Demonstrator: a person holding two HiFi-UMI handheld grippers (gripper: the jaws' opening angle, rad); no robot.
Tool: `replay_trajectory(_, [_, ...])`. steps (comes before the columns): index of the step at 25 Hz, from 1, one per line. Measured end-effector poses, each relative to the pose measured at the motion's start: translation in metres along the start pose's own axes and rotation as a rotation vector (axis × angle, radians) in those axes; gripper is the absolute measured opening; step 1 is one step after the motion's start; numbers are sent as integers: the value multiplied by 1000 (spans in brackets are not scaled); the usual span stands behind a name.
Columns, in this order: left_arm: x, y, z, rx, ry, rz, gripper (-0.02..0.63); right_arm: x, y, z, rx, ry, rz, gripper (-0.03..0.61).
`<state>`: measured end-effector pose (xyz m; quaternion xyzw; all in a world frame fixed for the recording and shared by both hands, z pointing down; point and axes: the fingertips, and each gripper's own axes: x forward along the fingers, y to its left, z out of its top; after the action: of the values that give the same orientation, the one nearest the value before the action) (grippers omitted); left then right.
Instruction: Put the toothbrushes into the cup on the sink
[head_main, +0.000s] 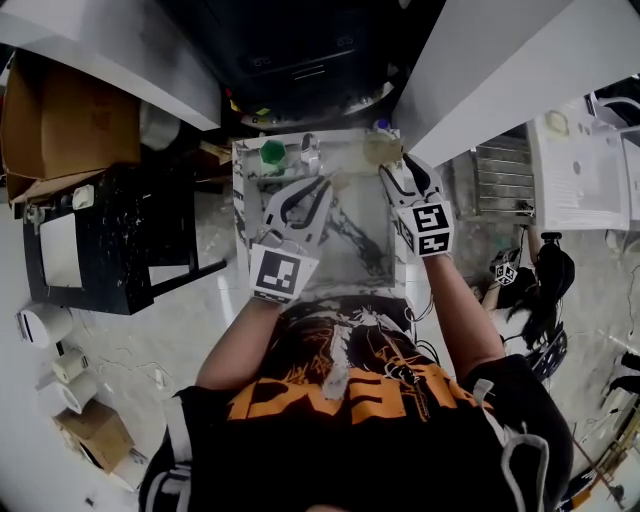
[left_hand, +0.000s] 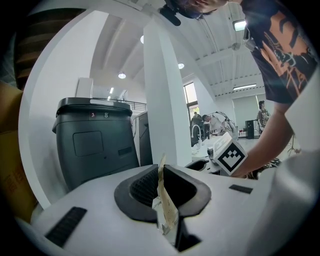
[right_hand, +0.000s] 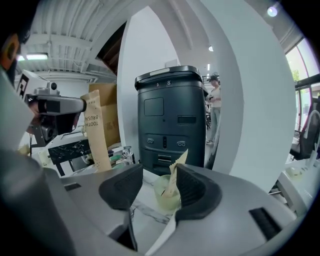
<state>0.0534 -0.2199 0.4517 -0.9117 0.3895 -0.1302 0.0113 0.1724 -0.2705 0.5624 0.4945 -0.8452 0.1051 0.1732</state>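
A marble sink (head_main: 372, 262) lies in front of me in the head view. At its back right corner stands a pale translucent cup (right_hand: 166, 192) with one paper-wrapped toothbrush (right_hand: 176, 170) leaning in it. My right gripper (right_hand: 159, 186) hangs just before the cup, jaws open, and the pads touch nothing. In the head view the right gripper (head_main: 392, 172) is beside the cup (head_main: 380, 150). My left gripper (left_hand: 161, 187) is shut on a second paper toothbrush packet (left_hand: 164, 200), which also shows upright in the right gripper view (right_hand: 95, 132). The left gripper (head_main: 305, 195) is over the sink's left half.
A faucet (head_main: 310, 150) and a green-topped bottle (head_main: 272, 152) stand on the sink's back rim. Behind it is a dark grey bin (right_hand: 172, 115) between white pillars (left_hand: 165, 100). A black marble-patterned table (head_main: 110, 240), a cardboard box (head_main: 60, 120) and paper rolls (head_main: 60, 370) are at left.
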Motion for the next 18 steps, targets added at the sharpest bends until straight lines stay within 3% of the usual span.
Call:
replay_trajectory(5, [-15,2,10,-10,-33,4,52,-22,10,24,-15,-46,-19,221])
replay_trajectory(11, [-31,9,25,-23,-85,16,52,-52,27,73,-41,-169,-29,208])
replay_trajectory(18, [-66,11,40,-22,-134,36,52,-81,68,116,-80,-265,0,91])
